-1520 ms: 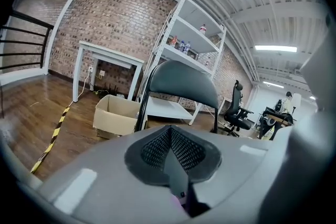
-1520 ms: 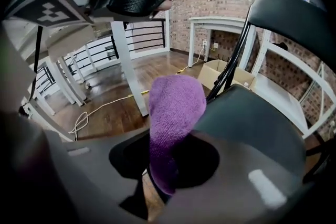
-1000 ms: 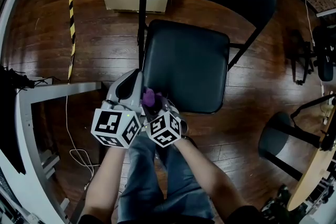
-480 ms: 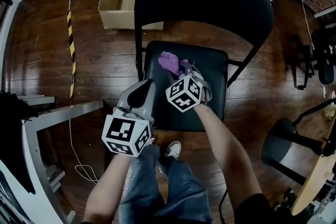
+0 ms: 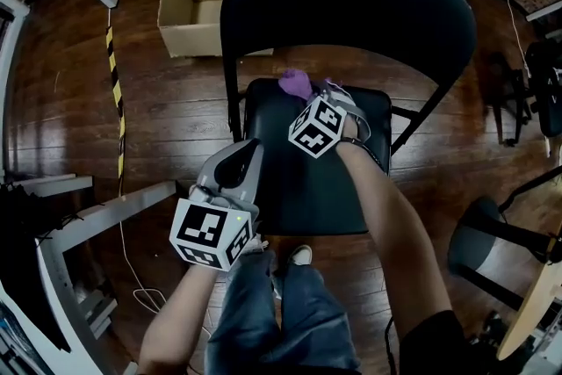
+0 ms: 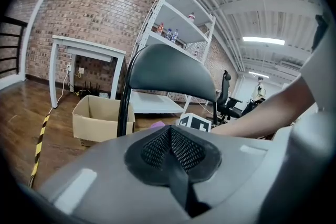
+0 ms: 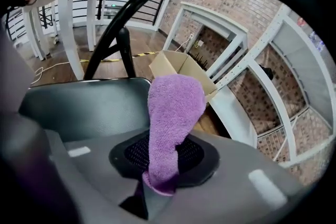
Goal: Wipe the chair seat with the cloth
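At the seat's (image 5: 307, 189) far edge, the right gripper (image 5: 314, 94) clamps the cloth (image 5: 296, 83); near-left, the left gripper (image 5: 246, 150) is closed, empty.

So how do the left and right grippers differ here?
The right gripper has its jaws shut on a purple cloth; the left gripper has its jaws shut on nothing. The right one is at the back of the chair seat, under the backrest; the left one is by the seat's left edge, nearer its front. Both carry a marker cube.
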A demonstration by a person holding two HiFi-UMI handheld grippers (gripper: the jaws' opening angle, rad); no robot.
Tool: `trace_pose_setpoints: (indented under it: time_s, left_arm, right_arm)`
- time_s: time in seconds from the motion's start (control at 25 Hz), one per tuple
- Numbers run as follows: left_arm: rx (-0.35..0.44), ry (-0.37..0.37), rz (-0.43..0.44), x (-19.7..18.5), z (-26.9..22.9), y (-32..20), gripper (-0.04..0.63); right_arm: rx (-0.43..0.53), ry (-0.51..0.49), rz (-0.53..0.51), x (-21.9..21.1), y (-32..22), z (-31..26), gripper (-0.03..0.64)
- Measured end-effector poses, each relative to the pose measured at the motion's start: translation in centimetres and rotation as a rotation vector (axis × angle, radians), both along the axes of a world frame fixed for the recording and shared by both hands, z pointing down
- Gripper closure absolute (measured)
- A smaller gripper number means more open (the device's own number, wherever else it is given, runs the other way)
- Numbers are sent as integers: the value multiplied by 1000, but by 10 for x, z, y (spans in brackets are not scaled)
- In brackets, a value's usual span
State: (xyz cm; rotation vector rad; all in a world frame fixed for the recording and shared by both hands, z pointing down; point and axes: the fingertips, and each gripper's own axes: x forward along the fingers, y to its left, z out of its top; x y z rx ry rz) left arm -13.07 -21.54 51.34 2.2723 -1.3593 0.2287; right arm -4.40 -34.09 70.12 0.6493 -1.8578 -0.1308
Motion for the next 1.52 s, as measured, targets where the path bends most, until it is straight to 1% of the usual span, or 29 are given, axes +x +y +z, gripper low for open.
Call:
trace_pose_setpoints:
  time_s: [0.12,0.24,0.36,0.56,0.64,0.8,0.92,1.08,1.4,1.52]
  left_arm:
    - [-5,-4,1,-4,6,-2,591]
    - [-10,-6,-6,-7,7,-3,591]
    - [-17,2,-6,-2,3,3,591]
    - [-18,5,-11,7,-2,16,591]
    - [-26,3,-17,10,-2,25,591]
    - [-41,1,-21,20,-5,45,591]
    - [-49,6,-28,26,-7,59,591]
    - [-52,18,-42,33,-10,71,591]
    - [-61,31,-62,48,-13,79,591]
    - [-59,37,-67,55,-17,81,591]
  right_arm:
    - [0,39,-26,1,-3,7,534]
    - [-2,32,-25,0,2,3,534]
    - [-20,18,-26,1,22,0,534]
    - [-65,-24,-30,-4,74,-2,534]
    - [-85,-38,-49,-7,99,-4,534]
    - [-132,-80,-43,-4,153,-5,534]
    - [-152,-104,-57,-4,189,-6,534]
    - [-181,-153,-44,-5,225,-10,534]
    - [-269,-201,-31,-2,299,-12,534]
    - [-304,-213,-41,-3,324,-12,534]
